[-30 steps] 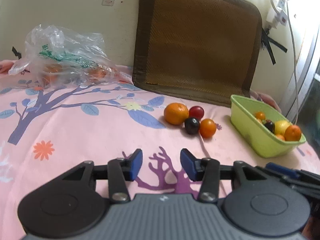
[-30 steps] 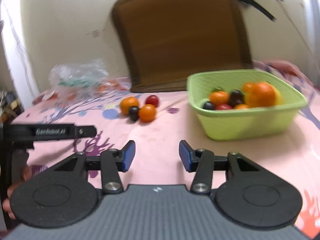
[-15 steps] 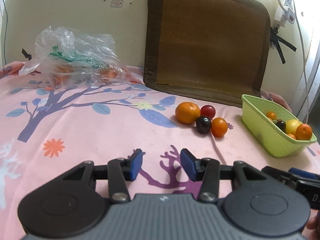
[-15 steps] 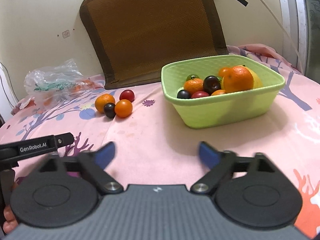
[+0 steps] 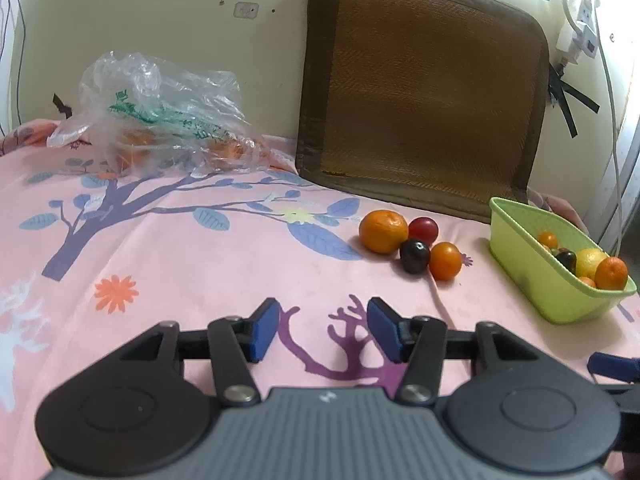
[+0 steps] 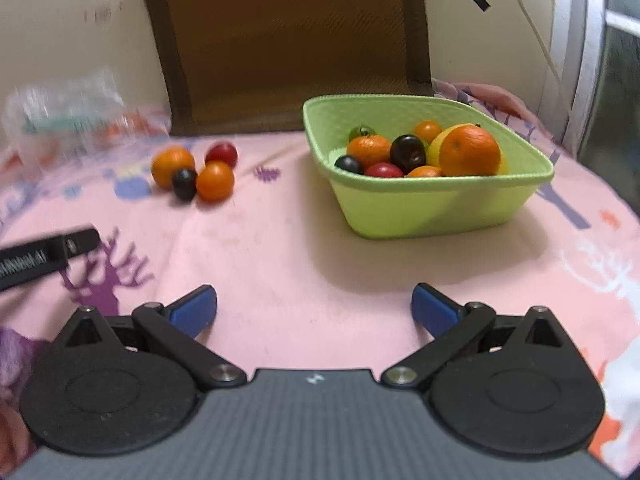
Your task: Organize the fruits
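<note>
Loose fruit lies on the pink cloth: a large orange (image 5: 383, 231) (image 6: 172, 166), a red plum (image 5: 423, 229) (image 6: 221, 153), a dark plum (image 5: 415, 255) (image 6: 184, 183) and a small orange (image 5: 445, 261) (image 6: 215, 180). A green basket (image 5: 520, 252) (image 6: 424, 208) to their right holds several fruits. My left gripper (image 5: 323, 329) is open and empty, short of the fruit. My right gripper (image 6: 314, 312) is open wide and empty, in front of the basket.
A clear plastic bag (image 5: 160, 120) with oranges sits at the back left. A brown woven mat (image 5: 420, 92) leans on the wall behind the fruit. Cables and a plug (image 5: 576, 36) hang at the right wall. The left gripper's finger (image 6: 44, 258) shows at the right view's left edge.
My right gripper has opened wide and turned toward the basket. My left gripper stayed open and drew slightly back and left.
</note>
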